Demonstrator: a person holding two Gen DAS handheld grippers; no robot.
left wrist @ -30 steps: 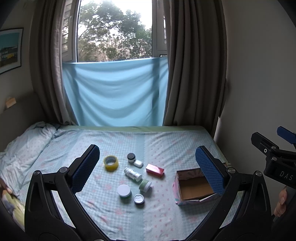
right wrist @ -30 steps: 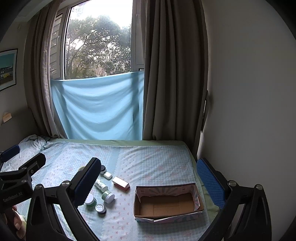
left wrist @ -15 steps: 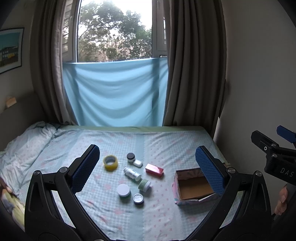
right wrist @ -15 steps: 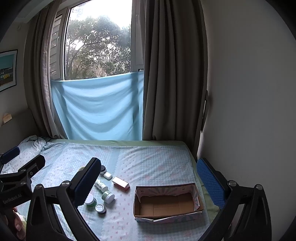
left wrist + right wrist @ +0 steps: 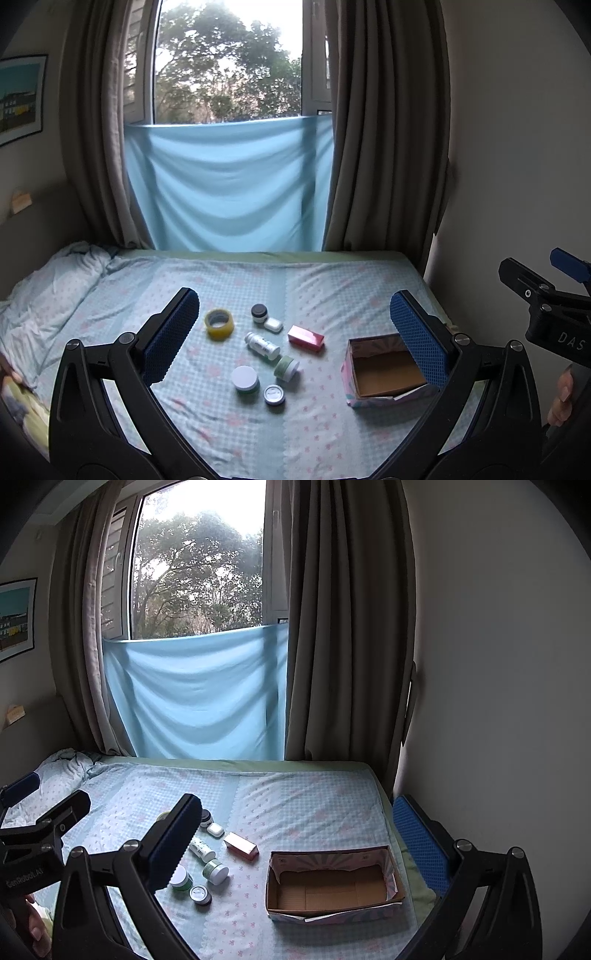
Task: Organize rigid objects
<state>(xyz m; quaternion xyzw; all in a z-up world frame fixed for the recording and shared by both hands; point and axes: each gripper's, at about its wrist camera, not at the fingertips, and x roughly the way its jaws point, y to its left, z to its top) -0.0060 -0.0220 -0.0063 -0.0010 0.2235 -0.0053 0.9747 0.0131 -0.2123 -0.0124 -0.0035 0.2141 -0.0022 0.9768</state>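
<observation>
Left gripper (image 5: 295, 332) hovering above bed (image 5: 332, 288), jaws spread wide, gripping nothing. Right gripper (image 5: 295, 834) likewise, jaws released. Cardboard box (image 5: 384, 369) sitting on bed, empty. Left of box: red carton (image 5: 306, 338), white bottle (image 5: 263, 345), green jars (image 5: 286, 367), tape roll (image 5: 219, 323), all lying apart from box.

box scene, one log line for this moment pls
phase: pre-grasp | left gripper: open, free | right gripper: open, free | box: empty | items: on bed
</observation>
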